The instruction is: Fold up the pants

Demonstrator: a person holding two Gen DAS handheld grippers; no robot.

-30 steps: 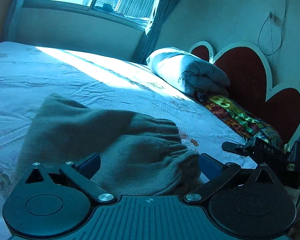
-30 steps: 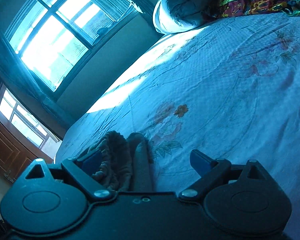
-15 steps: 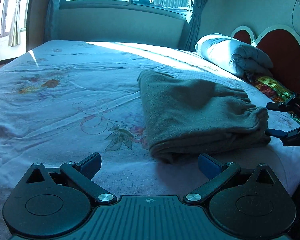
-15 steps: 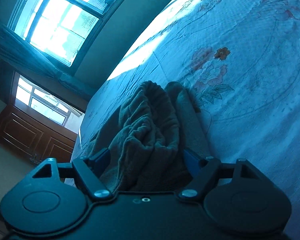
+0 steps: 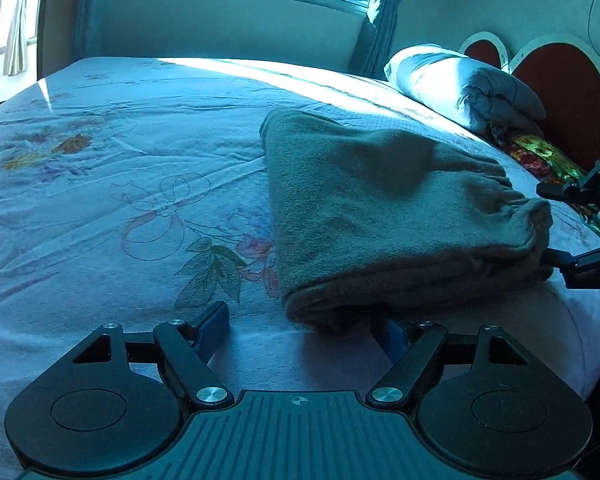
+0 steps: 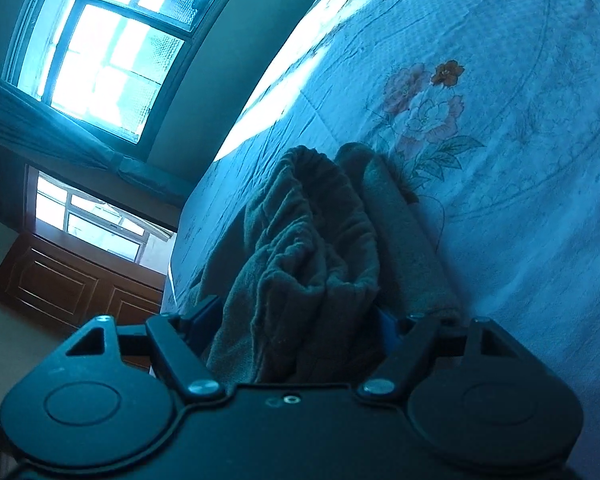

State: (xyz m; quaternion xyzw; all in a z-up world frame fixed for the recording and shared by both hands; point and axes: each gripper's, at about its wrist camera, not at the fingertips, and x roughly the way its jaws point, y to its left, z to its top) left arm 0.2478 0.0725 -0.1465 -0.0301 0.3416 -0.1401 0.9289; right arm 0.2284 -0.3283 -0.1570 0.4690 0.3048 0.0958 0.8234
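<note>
We see the folded pants (image 5: 384, 216) lying on the bed (image 5: 120, 168), ahead and to the right of our left gripper (image 5: 300, 320) — its jaws stand wide apart with only the sheet and one folded corner between them. Our right gripper (image 6: 292, 316) sits at the waistband end, jaws apart with the bunched cloth between them; we cannot tell whether they press it. A pillow (image 5: 460, 84) lies far ahead-right.
</note>
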